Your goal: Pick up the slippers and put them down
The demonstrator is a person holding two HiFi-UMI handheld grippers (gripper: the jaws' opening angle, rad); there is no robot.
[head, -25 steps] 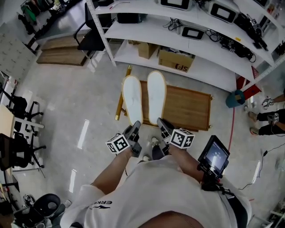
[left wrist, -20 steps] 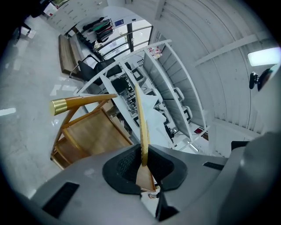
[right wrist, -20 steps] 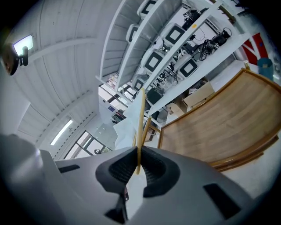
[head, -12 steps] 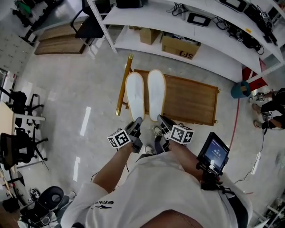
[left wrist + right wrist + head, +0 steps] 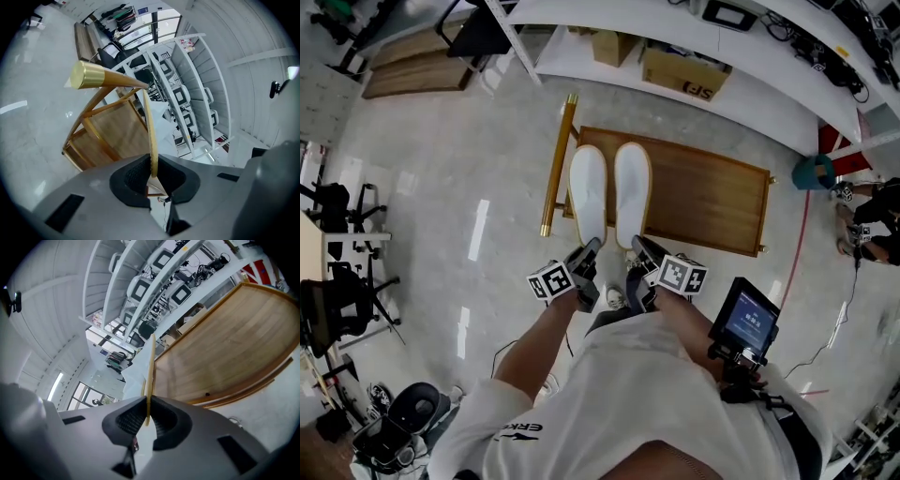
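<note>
Head view: person stands over a wooden platform (image 5: 712, 197) on the floor, one gripper in each hand. Left gripper (image 5: 586, 255) holds the left slipper (image 5: 588, 192) by its heel end; right gripper (image 5: 639, 251) holds the right slipper (image 5: 632, 192) the same way. Both slippers are white with a tan rim, side by side and nearly touching. They sit over the platform's left end, toes toward its far edge, heels sticking out past its near edge. Can't tell whether they touch the wood or hang just above it. Gold pole (image 5: 558, 164) lies on the floor just beside the platform's left edge. Shelves (image 5: 694, 37) and a cardboard box (image 5: 686, 75) are beyond the far edge.

Left gripper view: jaws clenched on the left slipper's thin tan edge (image 5: 151, 136), which runs straight out from the pads. Pole end (image 5: 89, 75) and the platform (image 5: 112, 136) show behind it.

Right gripper view: jaws likewise pinched on the right slipper's edge (image 5: 150, 376), seen edge-on. The platform top (image 5: 234, 343) fills the right side.

Handling, judged: these look like thin, light, disposable-type slippers with a soft sole that flexes easily. A heel-rim pinch is enough to carry them, but the toe end will probably droop or swing. The grip is narrow, so a slipper could twist in the pads. Set them down flat before letting go.
</note>
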